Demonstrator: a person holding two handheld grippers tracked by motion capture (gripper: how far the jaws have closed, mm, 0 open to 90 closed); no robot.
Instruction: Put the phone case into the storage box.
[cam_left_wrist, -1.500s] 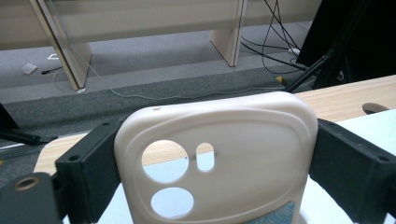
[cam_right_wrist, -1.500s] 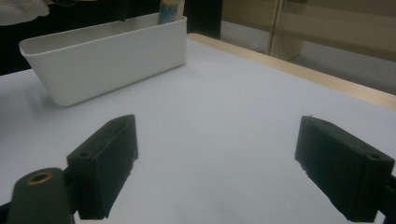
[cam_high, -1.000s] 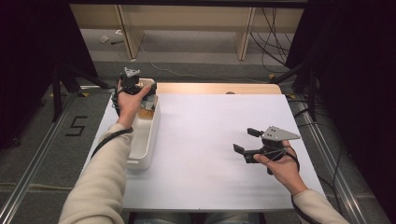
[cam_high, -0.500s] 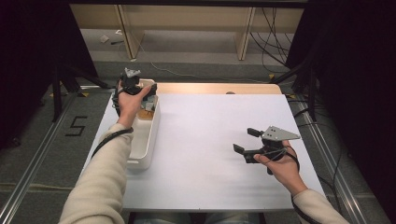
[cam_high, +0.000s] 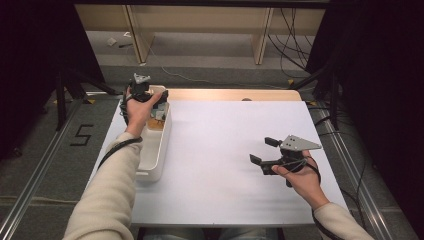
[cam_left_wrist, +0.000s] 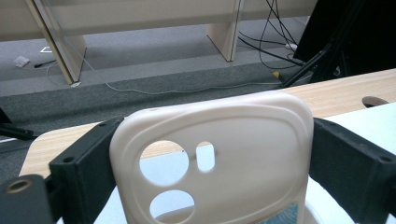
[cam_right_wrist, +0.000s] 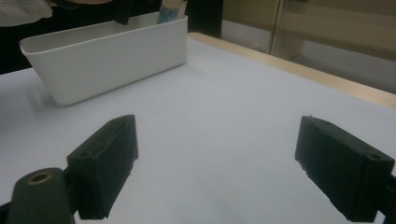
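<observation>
- Phone case (cam_left_wrist: 219, 154): cream, with three camera cut-outs, held upright between the two black jaws of the left gripper (cam_high: 145, 95), each jaw pressing one long edge. It sits above the far end of the white bin (cam_high: 159, 150).
- White bin: long and narrow, lying along the left edge of the white table sheet (cam_high: 225, 150); its far end lies close to the sheet's far edge and the bare wooden strip (cam_high: 235, 94) beyond.
- Open room: the middle of the sheet between bin and right gripper (cam_high: 272, 152) is bare, with free surface on every side of that gripper.
- Right gripper: jaws spread wide, gripping nothing, low over the right half of the sheet, well apart from the bin.
- View differences: the left gripper view resolves the case's cut-outs and the jaw contact; the right gripper view shows the bin's outer side wall (cam_right_wrist: 116, 60) and a blue-and-cream item (cam_right_wrist: 169, 11) rising above its rim; the high view gives the spacing of both hands.
</observation>
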